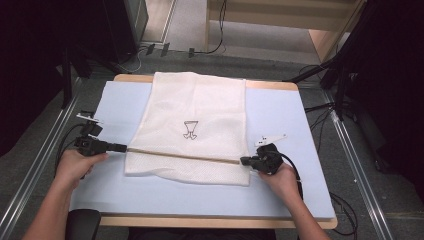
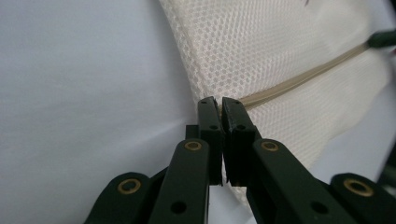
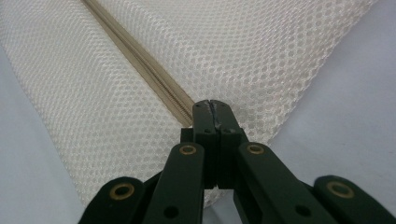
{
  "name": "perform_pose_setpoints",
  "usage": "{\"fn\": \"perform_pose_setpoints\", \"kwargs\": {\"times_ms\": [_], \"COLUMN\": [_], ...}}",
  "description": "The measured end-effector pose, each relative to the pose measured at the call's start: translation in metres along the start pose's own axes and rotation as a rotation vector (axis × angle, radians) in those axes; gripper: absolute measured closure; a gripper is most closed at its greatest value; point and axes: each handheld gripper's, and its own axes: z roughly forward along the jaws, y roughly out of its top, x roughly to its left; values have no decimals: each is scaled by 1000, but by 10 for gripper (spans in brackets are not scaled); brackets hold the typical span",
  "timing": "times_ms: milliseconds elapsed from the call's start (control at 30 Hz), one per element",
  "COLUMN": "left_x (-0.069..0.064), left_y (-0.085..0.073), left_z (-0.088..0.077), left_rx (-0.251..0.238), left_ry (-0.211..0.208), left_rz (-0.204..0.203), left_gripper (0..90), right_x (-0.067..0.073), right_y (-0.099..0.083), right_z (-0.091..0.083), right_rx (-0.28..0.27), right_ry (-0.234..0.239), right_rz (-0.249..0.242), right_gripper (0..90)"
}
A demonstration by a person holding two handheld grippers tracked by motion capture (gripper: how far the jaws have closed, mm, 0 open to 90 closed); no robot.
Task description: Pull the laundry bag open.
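A table (image 1: 310, 150) covered by a pale blue mat takes up most of the high view, with a dark floor, cables and metal rails around it. On the mat lies a white mesh laundry bag (image 1: 200, 110), flat, its long side running away from the person, with a small black printed mark near its middle. Across the near part of the bag runs a beige zipper (image 1: 185, 155), a thin line stretching from the bag's left edge to its right edge, so the zipper's long axis lies sideways across the table, straight from one gripper to the other. A person's bare forearms come in from the bottom edge, each hand holding a black two-jaw gripper. The left gripper (image 1: 122, 147) sits at the bag's left edge, pointing right along the zipper; in the left gripper view its jaws are clenched right at the zipper's end, where the beige strip meets the mesh hem, apparently pinching it. The right gripper (image 1: 244, 160) sits at the bag's right edge, pointing left; in the right gripper view (image 3: 212, 106) its jaws are clenched tight at the other zipper end, the beige line running away from them up and to the left. Each hand is therefore at its own end, and neither is nearer to the middle. Whichever gripper has the slider will likely need to travel along that sideways line while the other anchors the fabric; which end has the slider cannot be told.
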Motion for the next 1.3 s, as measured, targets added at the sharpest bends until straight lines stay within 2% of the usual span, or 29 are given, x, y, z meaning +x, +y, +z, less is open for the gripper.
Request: {"fn": "perform_pose_setpoints", "kwargs": {"times_ms": [33,133,233,567,667,800,933,1033,1100,1200,1300], "left_x": [0,3,1,-2,-3,-3,-5,-4,-1,0,0], "left_y": [0,-2,-2,-10,-13,-21,-26,-29,-29,-28,-28], "left_z": [0,-3,-2,0,-1,1,-2,-2,-3,-5,-7], "left_rx": [-1,-16,-6,4,-5,18,-1,-8,-10,-39,-68], "left_ry": [2,-35,-19,-11,-15,-39,-46,-48,-59,-56,-49], "left_rz": [4,-2,11,24,34,6,14,32,12,4,25], "left_gripper": [886,885,883,879,876,874,870,787,718,665,615], "right_x": [0,0,-1,-1,-1,-1,-1,-1,-2,-4,-5], "right_y": [0,0,1,2,3,3,3,3,4,5,7], "right_z": [0,0,0,-1,-1,-2,-1,-2,-2,-3,-6], "right_rx": [0,3,9,17,20,21,19,19,13,10,-10], "right_ry": [0,0,5,0,-1,-4,-4,0,29,44,39], "right_rz": [1,-6,-2,1,6,6,-4,3,29,46,44], "right_gripper": [900,900,900,900,900,900,900,882,844,821,781]}}
